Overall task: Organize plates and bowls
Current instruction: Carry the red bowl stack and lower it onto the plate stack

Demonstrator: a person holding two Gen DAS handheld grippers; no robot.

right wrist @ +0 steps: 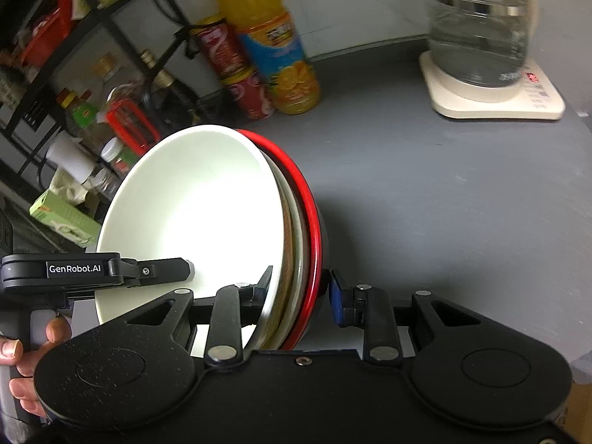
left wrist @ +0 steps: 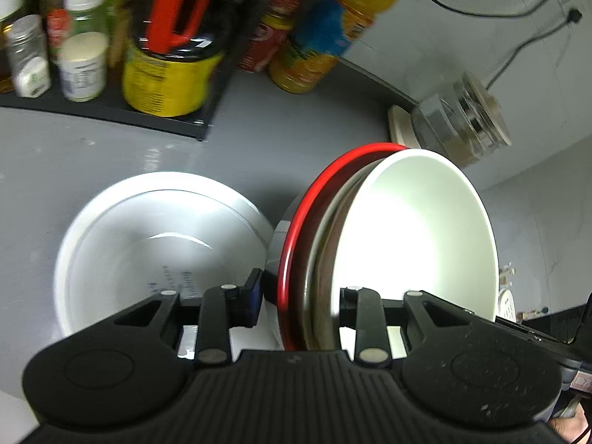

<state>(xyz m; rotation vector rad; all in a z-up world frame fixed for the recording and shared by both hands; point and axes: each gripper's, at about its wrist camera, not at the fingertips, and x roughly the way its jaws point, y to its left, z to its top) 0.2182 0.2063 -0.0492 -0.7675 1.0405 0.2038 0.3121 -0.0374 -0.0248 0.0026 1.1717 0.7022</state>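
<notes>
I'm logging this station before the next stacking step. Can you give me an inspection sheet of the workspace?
Surface: grey counter, bare around the dishes.
Job's things: nested bowl stack with red-rimmed outer bowl, held tilted; white bowl on the counter.
Clutter: orange juice bottle, red cans, spice jars.
Grippers: left gripper and right gripper both clamp the stack's rim.
Cables: black cords plugged into wall.
Surroundings: glass kettle, black rack.

The only lettering that reads clearly is "GenRobot.AI", white on a black label on the left tongs (right wrist: 190, 269). Print on the orange drink bottle (right wrist: 281, 55), cans and jars is too blurred to read.
</notes>
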